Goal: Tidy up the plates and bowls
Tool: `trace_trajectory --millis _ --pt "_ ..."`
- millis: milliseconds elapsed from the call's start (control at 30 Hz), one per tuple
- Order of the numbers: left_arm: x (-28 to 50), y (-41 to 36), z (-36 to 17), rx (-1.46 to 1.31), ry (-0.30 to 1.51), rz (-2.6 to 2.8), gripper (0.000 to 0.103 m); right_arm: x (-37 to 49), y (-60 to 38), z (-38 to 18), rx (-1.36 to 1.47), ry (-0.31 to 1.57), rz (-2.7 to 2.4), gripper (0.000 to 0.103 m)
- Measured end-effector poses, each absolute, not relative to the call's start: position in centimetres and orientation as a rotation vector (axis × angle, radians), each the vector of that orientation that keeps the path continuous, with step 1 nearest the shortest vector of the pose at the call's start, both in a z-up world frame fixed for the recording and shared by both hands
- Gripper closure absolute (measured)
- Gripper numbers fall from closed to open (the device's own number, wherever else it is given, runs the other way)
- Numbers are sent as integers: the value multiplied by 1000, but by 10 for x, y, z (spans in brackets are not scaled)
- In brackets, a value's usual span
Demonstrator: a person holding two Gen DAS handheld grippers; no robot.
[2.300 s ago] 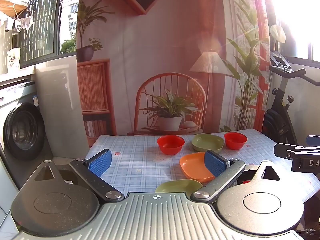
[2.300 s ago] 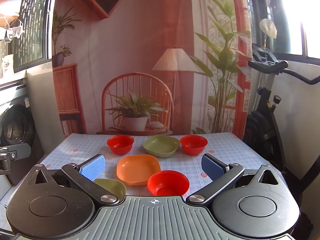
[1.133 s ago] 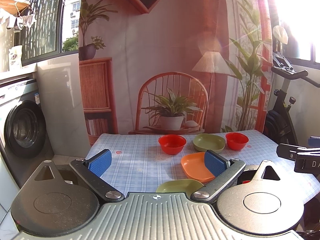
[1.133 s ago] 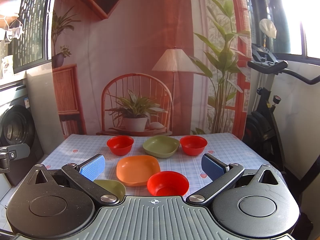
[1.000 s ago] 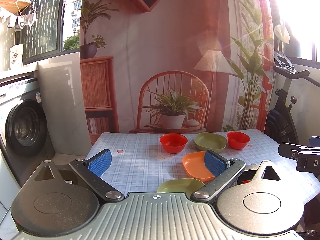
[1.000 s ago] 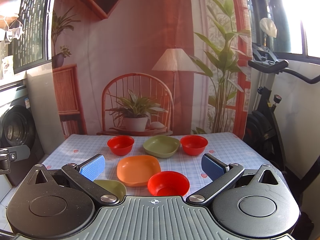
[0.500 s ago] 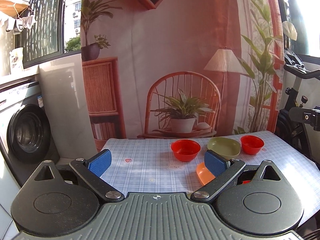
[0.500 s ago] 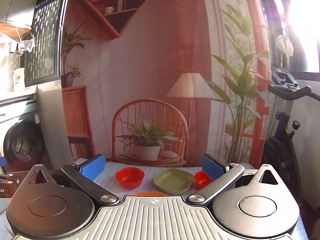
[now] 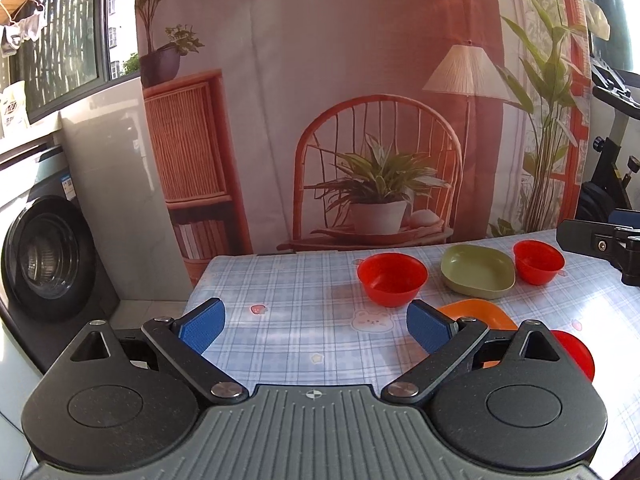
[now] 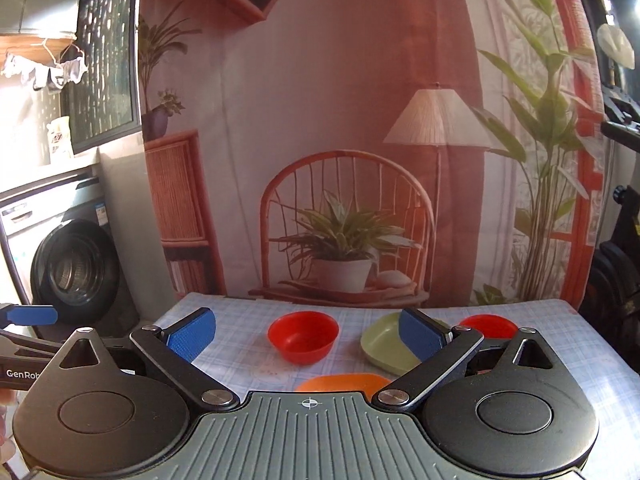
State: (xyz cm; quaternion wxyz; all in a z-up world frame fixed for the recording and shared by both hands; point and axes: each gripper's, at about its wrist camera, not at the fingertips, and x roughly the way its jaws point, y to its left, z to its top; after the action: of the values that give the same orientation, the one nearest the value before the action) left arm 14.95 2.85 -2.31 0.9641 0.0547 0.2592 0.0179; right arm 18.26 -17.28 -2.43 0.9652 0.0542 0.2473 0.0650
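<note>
Ahead, orange plate [image 9: 476, 312] just beyond spread, empty left gripper [image 9: 316, 326]; right gripper [image 10: 306, 332] likewise spread.

- Left hand-held gripper [image 9: 316, 322] spread wide, empty, above the checked table [image 9: 288, 300].
- Two red bowls [image 9: 392, 278] [image 9: 538, 261] flanking a green plate [image 9: 478, 269].
- Orange plate [image 9: 478, 314] nearer, beside the right blue pad.

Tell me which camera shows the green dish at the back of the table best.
The left wrist view: the green dish sits whole and unobstructed between two red bowls. In the right wrist view the right hand-held gripper has a fingertip pad covering the dish's right part.
</note>
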Motion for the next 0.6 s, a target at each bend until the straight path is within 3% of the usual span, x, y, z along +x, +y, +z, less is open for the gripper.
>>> trace_trajectory --millis 167,600 --pt "173 28 -58 112 621 18 19 202 -164 -64 98 602 130 23" --pt "201 30 -135 25 828 -55 28 208 -145 -136 46 792 182 56"
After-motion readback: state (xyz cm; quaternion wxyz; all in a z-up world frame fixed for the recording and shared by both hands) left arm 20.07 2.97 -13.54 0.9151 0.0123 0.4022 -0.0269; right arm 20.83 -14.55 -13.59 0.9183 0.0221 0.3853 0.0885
